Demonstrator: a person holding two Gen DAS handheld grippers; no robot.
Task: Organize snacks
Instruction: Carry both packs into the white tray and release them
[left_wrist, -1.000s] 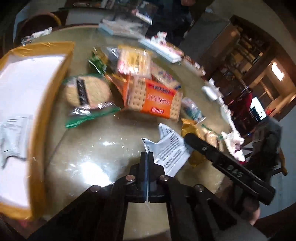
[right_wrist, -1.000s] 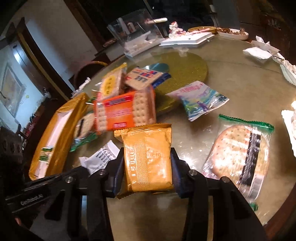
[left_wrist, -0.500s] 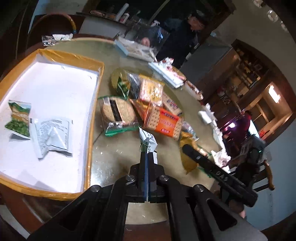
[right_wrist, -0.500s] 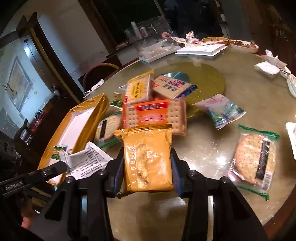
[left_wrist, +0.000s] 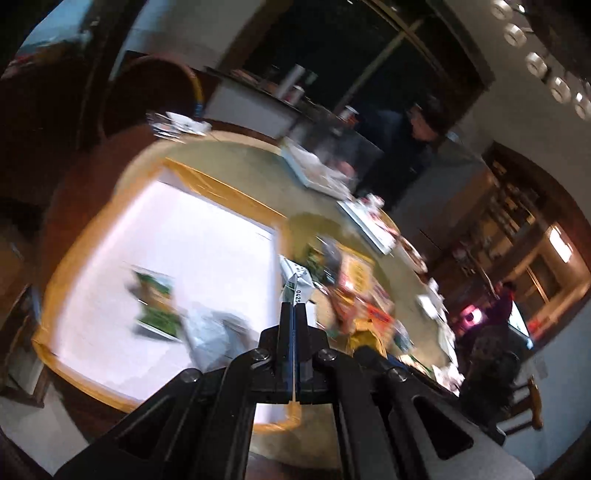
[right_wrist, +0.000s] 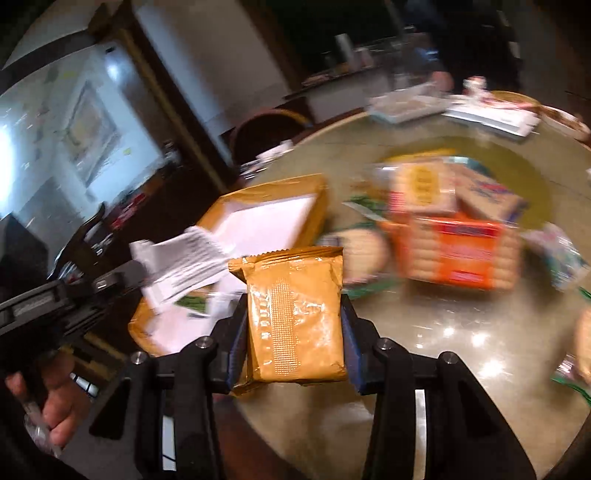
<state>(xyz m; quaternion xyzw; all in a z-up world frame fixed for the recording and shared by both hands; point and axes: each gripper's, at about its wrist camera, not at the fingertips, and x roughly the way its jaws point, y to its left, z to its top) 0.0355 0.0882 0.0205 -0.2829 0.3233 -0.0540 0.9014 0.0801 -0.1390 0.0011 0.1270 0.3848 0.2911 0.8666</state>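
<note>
My left gripper (left_wrist: 294, 308) is shut on the edge of a white printed snack packet (left_wrist: 297, 282), held in the air near the right rim of a gold tray with a white floor (left_wrist: 207, 240). Seen from the right wrist, the same white packet (right_wrist: 181, 258) hangs from the left gripper (right_wrist: 140, 275) over the tray (right_wrist: 266, 218). My right gripper (right_wrist: 293, 317) is shut on a gold-orange foil snack packet (right_wrist: 295, 314), its pads pressing both sides, above the table's near edge. A green packet (left_wrist: 157, 302) and a white packet (left_wrist: 214, 332) lie in the tray.
A pile of snacks lies mid-table: an orange cracker pack (right_wrist: 461, 254), a yellow pack (right_wrist: 421, 188) and a round cracker packet (right_wrist: 364, 251). White trays (right_wrist: 491, 114) stand at the far side. A person (left_wrist: 417, 147) sits behind the round glass table (right_wrist: 461, 332). A chair (left_wrist: 147, 96) stands at the left.
Both grippers have risen and swung left toward the gold tray, carrying their packets. The tray now fills more of the left wrist view; the snack pile has slid to the right.
</note>
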